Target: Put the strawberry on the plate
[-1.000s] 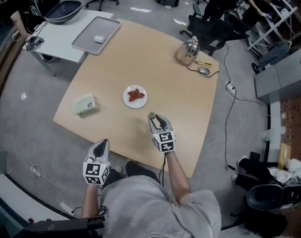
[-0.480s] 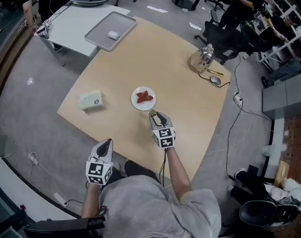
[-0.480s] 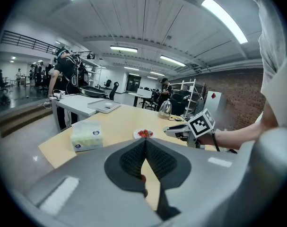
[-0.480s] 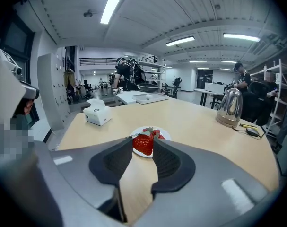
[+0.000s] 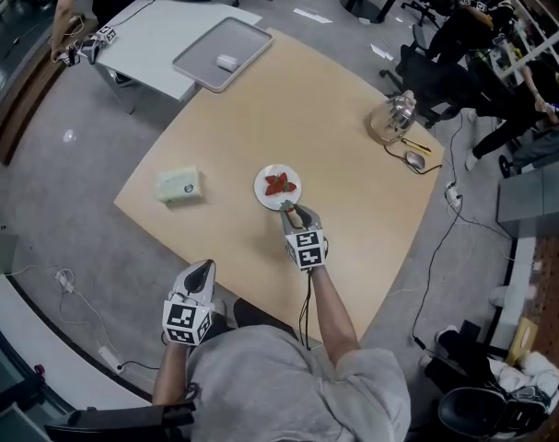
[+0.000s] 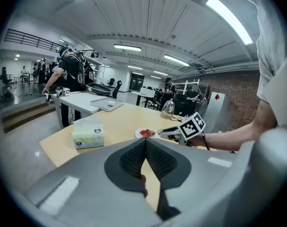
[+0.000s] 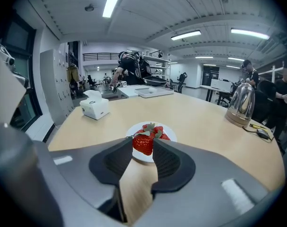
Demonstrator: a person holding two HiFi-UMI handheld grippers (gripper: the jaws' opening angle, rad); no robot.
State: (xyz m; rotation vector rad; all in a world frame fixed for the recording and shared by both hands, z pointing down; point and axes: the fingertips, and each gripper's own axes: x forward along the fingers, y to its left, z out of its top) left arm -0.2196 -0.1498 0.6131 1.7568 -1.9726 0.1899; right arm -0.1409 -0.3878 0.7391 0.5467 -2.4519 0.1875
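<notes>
A small white plate (image 5: 263,184) with red strawberries (image 5: 279,186) on it sits mid-table. My right gripper (image 5: 293,211) hangs at the plate's near rim, shut on another red strawberry (image 7: 143,144) with green leaves. In the right gripper view that berry sits between the dark pads (image 7: 168,159), just in front of the plate (image 7: 170,135). My left gripper (image 5: 204,267) is held off the table's near edge. Its jaws meet at the tips (image 6: 145,141) with nothing between them. From the left gripper view the plate (image 6: 137,134) and the right gripper (image 6: 168,133) show across the table.
A pale green tissue box (image 5: 179,184) lies left of the plate. A metal kettle (image 5: 392,118) and a mouse (image 5: 415,159) are at the far right corner. A grey tray (image 5: 222,52) sits at the far edge. People and office chairs surround the table.
My right gripper has carried the strawberry forward and lower, from short of the plate to its near rim. The left gripper has stayed where it was.
</notes>
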